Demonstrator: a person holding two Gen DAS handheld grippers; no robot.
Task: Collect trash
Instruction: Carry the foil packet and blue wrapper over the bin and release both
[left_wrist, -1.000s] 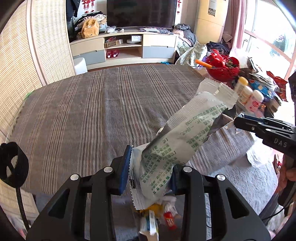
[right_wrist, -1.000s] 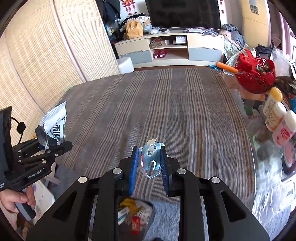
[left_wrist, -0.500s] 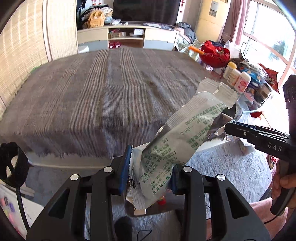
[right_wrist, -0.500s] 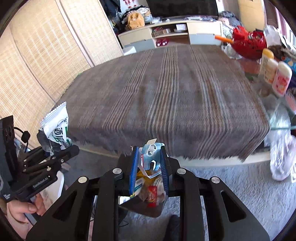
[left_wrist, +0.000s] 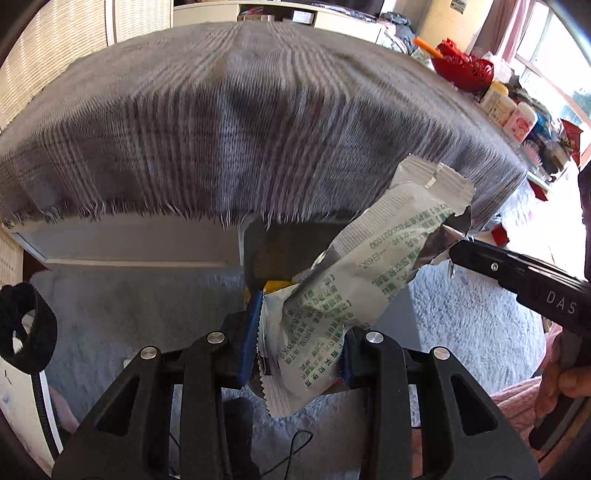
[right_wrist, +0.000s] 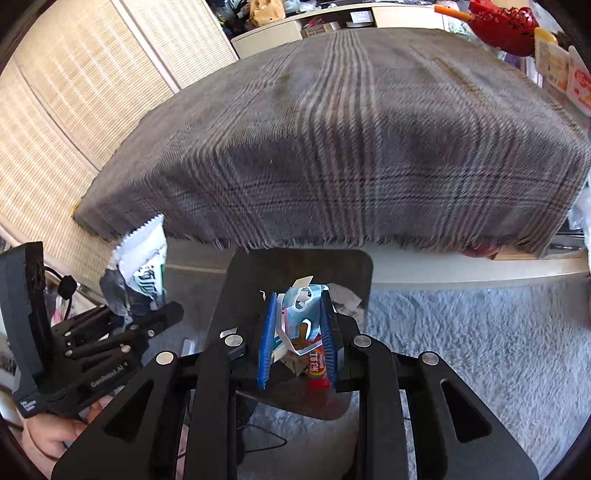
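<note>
My left gripper (left_wrist: 295, 343) is shut on a long white wrapper with green print (left_wrist: 362, 280), torn open at its far end; it also shows in the right wrist view (right_wrist: 146, 266). My right gripper (right_wrist: 299, 332) is shut on a crumpled light-blue wrapper (right_wrist: 297, 314). Both are held low in front of the table edge, over a dark square trash bin (right_wrist: 251, 280) that holds several wrappers, one red (right_wrist: 317, 371). In the left wrist view the bin (left_wrist: 266, 247) sits behind the white wrapper, and the right gripper's finger (left_wrist: 517, 269) reaches in from the right.
A table under a grey plaid cloth (right_wrist: 332, 147) stands right behind the bin, its fringe hanging above the bin. A grey shaggy rug (right_wrist: 461, 332) covers the floor. Bottles (left_wrist: 513, 110) and a red basket (left_wrist: 461, 68) stand at the table's right end. Woven screens (right_wrist: 74, 92) are at left.
Both grippers have come down and back from above the tabletop to below its edge, over the bin. Each still holds its wrapper.
</note>
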